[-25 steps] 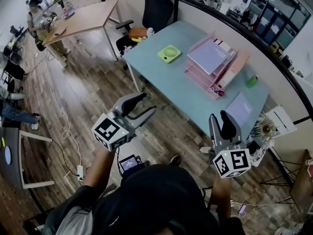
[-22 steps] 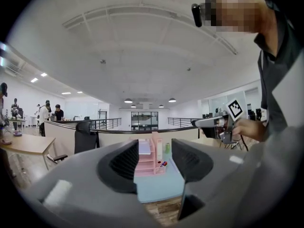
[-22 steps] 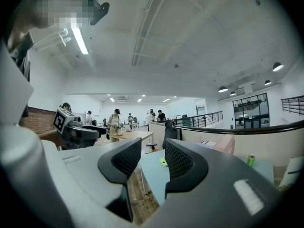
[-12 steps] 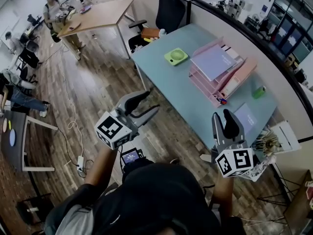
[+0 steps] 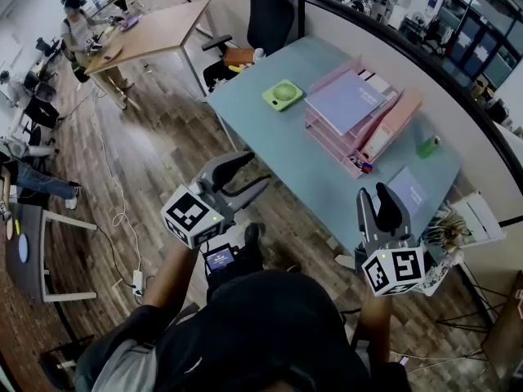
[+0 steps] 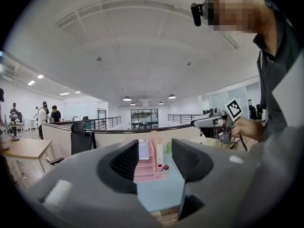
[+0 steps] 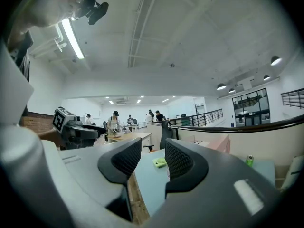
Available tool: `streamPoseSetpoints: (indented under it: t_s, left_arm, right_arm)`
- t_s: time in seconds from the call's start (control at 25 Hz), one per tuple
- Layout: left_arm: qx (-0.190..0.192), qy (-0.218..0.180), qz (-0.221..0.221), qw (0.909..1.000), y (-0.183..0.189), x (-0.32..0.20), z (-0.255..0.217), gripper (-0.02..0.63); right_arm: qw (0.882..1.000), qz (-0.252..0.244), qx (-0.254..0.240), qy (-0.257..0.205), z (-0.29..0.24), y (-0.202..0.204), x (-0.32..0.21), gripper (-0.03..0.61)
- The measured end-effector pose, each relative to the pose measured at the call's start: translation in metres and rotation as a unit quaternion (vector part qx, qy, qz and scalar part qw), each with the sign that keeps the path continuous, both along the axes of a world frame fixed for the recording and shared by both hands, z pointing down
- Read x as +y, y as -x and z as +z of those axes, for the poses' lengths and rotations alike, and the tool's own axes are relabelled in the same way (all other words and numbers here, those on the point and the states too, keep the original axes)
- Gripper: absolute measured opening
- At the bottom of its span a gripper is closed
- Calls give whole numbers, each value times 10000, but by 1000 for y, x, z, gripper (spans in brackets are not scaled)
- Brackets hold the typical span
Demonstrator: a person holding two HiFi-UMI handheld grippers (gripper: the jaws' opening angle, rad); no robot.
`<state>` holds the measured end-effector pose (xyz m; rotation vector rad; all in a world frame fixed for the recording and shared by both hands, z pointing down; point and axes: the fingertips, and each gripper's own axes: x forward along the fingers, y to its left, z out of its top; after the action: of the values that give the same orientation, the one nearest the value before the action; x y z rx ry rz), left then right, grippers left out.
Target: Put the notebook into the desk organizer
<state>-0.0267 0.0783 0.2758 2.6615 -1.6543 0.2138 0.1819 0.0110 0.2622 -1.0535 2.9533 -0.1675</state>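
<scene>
Desk (image 5: 278, 133): pale blue-green, set against a partition wall.
Desk organizer (image 5: 384, 129): pink stacked trays in the middle of the desk, with a lavender pad on the top tray.
Notebook (image 5: 406, 188): lavender, flat on the desk to the right of the organizer, apart from it.
Left tongs (image 5: 252, 172): apart, nothing between them, held up short of the desk.
Right tongs (image 5: 373, 191): apart, empty, near the notebook's corner of the desk.
Fan (image 5: 282, 95): small, green, left of the organizer.
</scene>
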Motion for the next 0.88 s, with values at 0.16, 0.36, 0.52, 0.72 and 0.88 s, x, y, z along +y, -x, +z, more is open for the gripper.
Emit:
streamPoseSetpoints:
  t_s: [0.16, 0.36, 0.52, 0.72, 0.88]
  left_arm:
    - [54, 8, 277, 9996, 7, -30, 7, 268]
    - [120, -36, 676, 9976, 26, -70, 4, 268]
    - [173, -68, 942, 9954, 43, -99, 2, 268]
    - [386, -49, 1238, 9915, 59, -131, 7, 268]
    - [391, 40, 1399, 9894, 71, -153, 19, 268]
  right_arm:
    - [9995, 304, 40, -37, 1, 1, -13, 137]
    - [9971, 739, 158, -53, -7, 15, -27, 137]
    - [9946, 1019, 211, -58, -11, 31, -40, 137]
    - [9905, 1346, 270, -71, -11, 47, -52, 137]
    - [9871, 1567, 336, -58, -8, 59, -59, 137]
